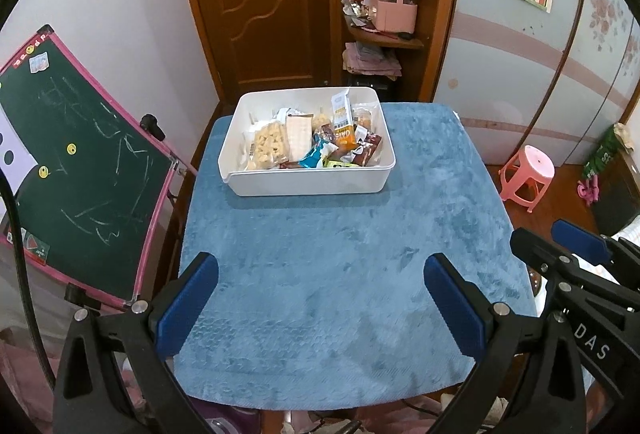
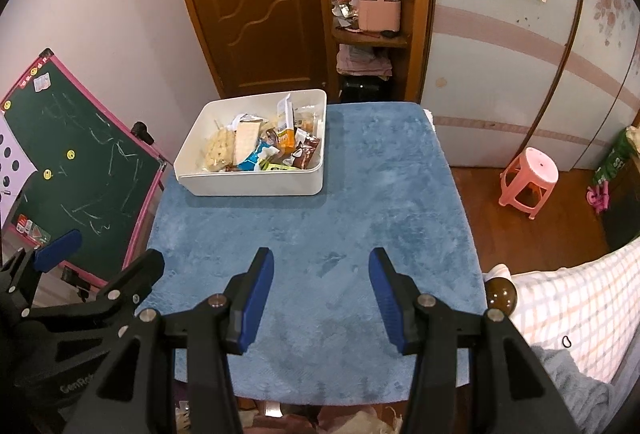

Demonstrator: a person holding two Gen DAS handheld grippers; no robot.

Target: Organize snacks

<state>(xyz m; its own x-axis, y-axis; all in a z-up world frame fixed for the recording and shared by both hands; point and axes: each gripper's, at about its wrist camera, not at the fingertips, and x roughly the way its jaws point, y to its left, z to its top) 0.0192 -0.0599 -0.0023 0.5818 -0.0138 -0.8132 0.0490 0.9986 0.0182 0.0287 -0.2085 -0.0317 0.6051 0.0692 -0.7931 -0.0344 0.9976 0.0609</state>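
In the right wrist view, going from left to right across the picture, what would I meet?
Green chalkboard → white bin of snacks → bare blue cloth → pink stool. Nearer the camera, the left gripper sits left of the right gripper.
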